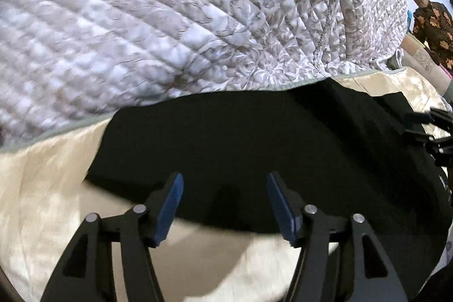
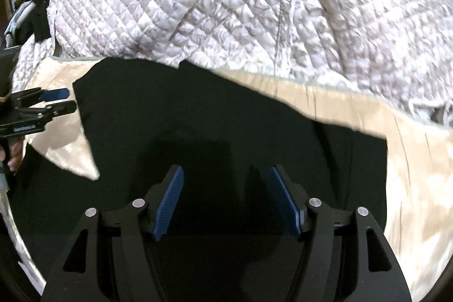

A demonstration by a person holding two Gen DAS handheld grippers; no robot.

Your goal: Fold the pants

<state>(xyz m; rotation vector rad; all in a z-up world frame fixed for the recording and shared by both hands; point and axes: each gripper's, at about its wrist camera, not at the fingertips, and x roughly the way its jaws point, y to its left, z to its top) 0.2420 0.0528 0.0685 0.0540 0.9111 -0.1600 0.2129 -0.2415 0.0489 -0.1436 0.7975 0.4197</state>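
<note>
Plainly, the black pants (image 1: 240,137) lay spread on the cream bed sheet (image 1: 51,188) just below the quilted blanket (image 1: 141,19), and both the left tool (image 1: 225,183) and the right tool (image 2: 225,177) hung released above the cloth, nothing between their pads. The dark, limp fabric hid its own edges, so a pinch could have caught one layer only, or snagged the sheet beneath, skewing the fold.
</note>
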